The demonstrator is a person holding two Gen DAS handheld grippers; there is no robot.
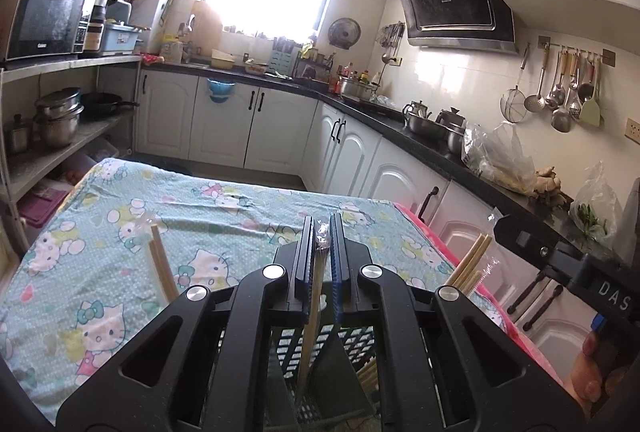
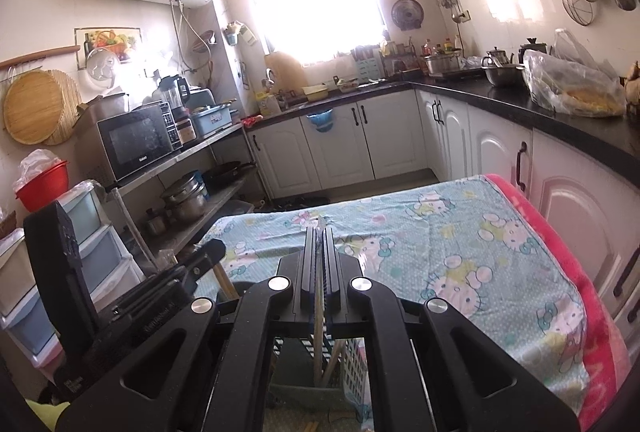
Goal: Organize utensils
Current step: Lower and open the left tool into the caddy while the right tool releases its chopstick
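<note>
Between the two fingers of the left gripper (image 1: 322, 232), a wrapped pair of chopsticks (image 1: 316, 296) is clamped; the jaws are closed on it, and the plastic wrapper tip is seen at the finger ends. The chopsticks are held upright, and their lower part goes down into a dark green perforated basket (image 1: 352, 344) directly under the gripper. More chopsticks (image 1: 162, 264) are seen leaning at the left of this gripper, and another bundle (image 1: 472, 260) is leaning at its right, near the red edge of the table.

In the right wrist view, the right gripper (image 2: 319, 238) is also closed on a thin chopstick pair (image 2: 319, 316), which hangs down between the fingers toward a basket (image 2: 352, 360) below. The other tool is visible at the left of this view, close beside.

The table, covered with a cartoon-cat cloth (image 1: 120, 232), is stretched ahead of both grippers, and its surface ahead is flat and open. Its right edge is close to the white cabinets (image 1: 400, 175), and at its left side a shelf with pots (image 1: 60, 115) is standing near.
</note>
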